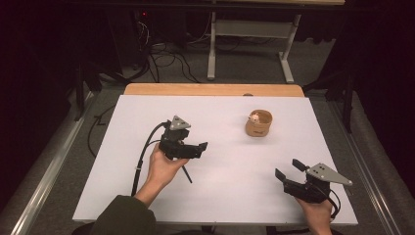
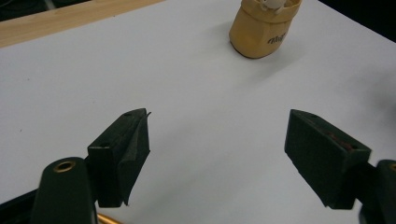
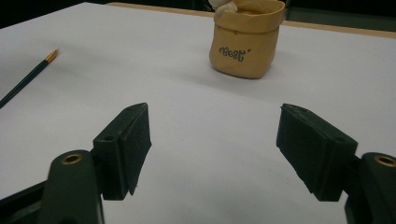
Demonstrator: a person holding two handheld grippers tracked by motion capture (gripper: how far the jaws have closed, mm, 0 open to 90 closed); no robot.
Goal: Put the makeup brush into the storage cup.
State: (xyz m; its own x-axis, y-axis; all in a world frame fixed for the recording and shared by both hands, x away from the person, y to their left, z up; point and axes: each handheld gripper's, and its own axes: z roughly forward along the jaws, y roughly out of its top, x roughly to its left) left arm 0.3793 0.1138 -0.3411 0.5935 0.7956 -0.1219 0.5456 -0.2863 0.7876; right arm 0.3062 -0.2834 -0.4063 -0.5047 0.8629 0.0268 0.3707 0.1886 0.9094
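Two grippers, jaws apart, empty: left gripper (image 1: 204, 147), right gripper (image 1: 288, 169) | tan soft pouch (image 1: 258, 123), rim cut off | pencil (image 3: 28, 78) left of pouch, partly hidden

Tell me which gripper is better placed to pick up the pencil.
Left. The pencil lies on the table just under the left gripper, whose jaws stand open with nothing between them. The right gripper, also open, sits near the table's far side from it.
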